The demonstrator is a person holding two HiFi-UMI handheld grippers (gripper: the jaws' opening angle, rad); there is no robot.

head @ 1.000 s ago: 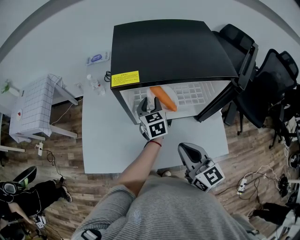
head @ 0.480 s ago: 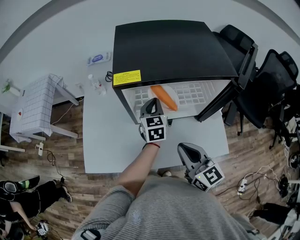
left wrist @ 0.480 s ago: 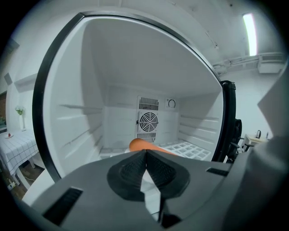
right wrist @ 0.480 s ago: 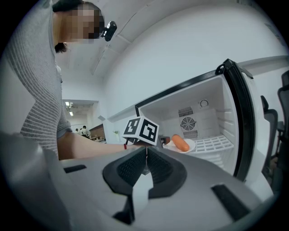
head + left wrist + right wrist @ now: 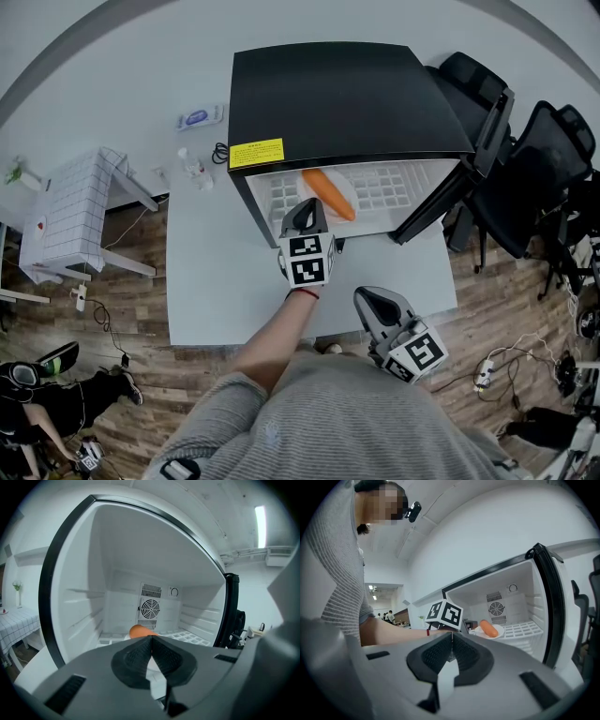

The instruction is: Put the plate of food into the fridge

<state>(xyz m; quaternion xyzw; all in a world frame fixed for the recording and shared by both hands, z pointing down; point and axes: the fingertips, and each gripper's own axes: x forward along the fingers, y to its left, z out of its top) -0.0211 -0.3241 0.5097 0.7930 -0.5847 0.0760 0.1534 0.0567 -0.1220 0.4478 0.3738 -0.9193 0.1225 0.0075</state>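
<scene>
A black mini fridge [image 5: 347, 94] stands open on a white table [image 5: 211, 281]. On its white grid shelf lies an orange carrot [image 5: 328, 194] on a white plate [image 5: 347, 190]; the carrot [image 5: 139, 631] and plate [image 5: 500, 631] also show in the gripper views. My left gripper [image 5: 305, 206] hovers at the fridge mouth, just short of the plate. Its jaws have just been closing and now meet with nothing between them [image 5: 151, 637]. My right gripper [image 5: 367, 298] hangs back near my body, shut and empty [image 5: 451, 634].
The fridge door [image 5: 469, 159] swings open to the right, in front of black office chairs [image 5: 544, 169]. A small table with a checked cloth [image 5: 70, 216] stands at left. Small bottles [image 5: 192, 169] sit left of the fridge. Cables lie on the wooden floor.
The left gripper's jaws were open beside the plate; they have shut, and the gripper has drawn back slightly from the shelf. Plate and carrot stay on the shelf. The right gripper has not moved.
</scene>
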